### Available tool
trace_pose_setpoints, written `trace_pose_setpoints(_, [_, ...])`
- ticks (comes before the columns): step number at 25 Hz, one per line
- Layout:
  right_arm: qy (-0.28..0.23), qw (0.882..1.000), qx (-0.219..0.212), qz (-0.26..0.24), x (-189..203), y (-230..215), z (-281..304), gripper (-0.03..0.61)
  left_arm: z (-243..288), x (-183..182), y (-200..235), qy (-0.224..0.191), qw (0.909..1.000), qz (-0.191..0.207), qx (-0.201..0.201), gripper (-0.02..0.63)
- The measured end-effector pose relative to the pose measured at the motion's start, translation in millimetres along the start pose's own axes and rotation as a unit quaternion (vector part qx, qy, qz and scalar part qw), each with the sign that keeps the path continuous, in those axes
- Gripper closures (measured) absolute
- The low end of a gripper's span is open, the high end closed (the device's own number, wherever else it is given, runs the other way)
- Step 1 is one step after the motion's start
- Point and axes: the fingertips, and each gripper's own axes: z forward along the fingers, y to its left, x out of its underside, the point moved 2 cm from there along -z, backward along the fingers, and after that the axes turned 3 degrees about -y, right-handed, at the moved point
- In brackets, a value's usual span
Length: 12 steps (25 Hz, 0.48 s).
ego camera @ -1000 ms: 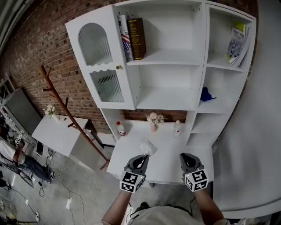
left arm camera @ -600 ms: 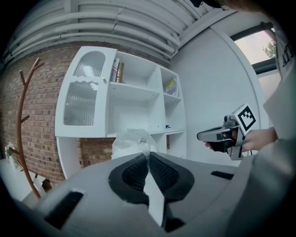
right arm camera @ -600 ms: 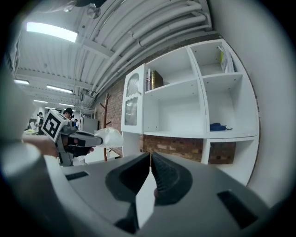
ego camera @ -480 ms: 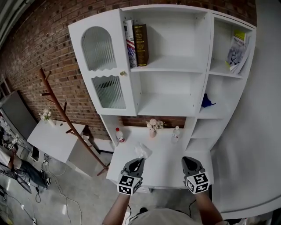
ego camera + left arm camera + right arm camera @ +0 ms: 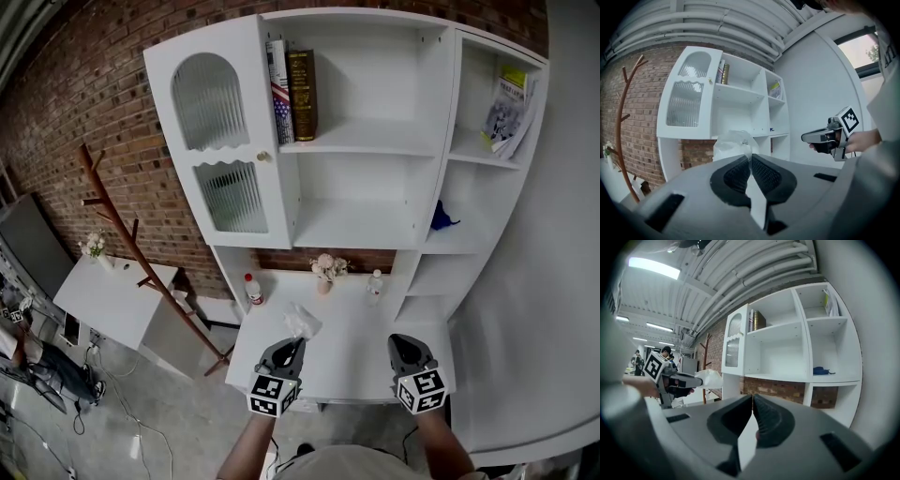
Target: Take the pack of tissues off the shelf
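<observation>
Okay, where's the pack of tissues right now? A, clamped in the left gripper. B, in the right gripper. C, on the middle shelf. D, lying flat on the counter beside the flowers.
A: the left gripper has its jaws shut on the pack of tissues, while the right gripper is shut with nothing in it.

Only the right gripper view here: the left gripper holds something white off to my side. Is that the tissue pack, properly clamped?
Observer: Yes. In the left gripper view, the left gripper has its fingers shut on the crinkly tissue pack.
Operator: Is it off the shelves?
Observer: The head view shows it out over the counter, well in front of the shelves.
Operator: What stands on that counter?
Observer: A red-capped bottle, a flower vase and a small bottle, all along the back.
</observation>
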Motion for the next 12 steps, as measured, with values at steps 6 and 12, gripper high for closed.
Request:
trace_pose_setpoints(6, [-0.004,1.000,0.004,0.002,-3.4,-0.1,0.9,0.546,-0.1,-3.1,3.6,-0.001,1.0000,0.002,0.004,0.584])
trace_pose_setpoints(12, [-0.007,1.000,0.006,0.003,-3.7,-1.8,0.3,0.546,-0.5,-3.6,4.2,-0.004,1.0000,0.004,0.006,0.584])
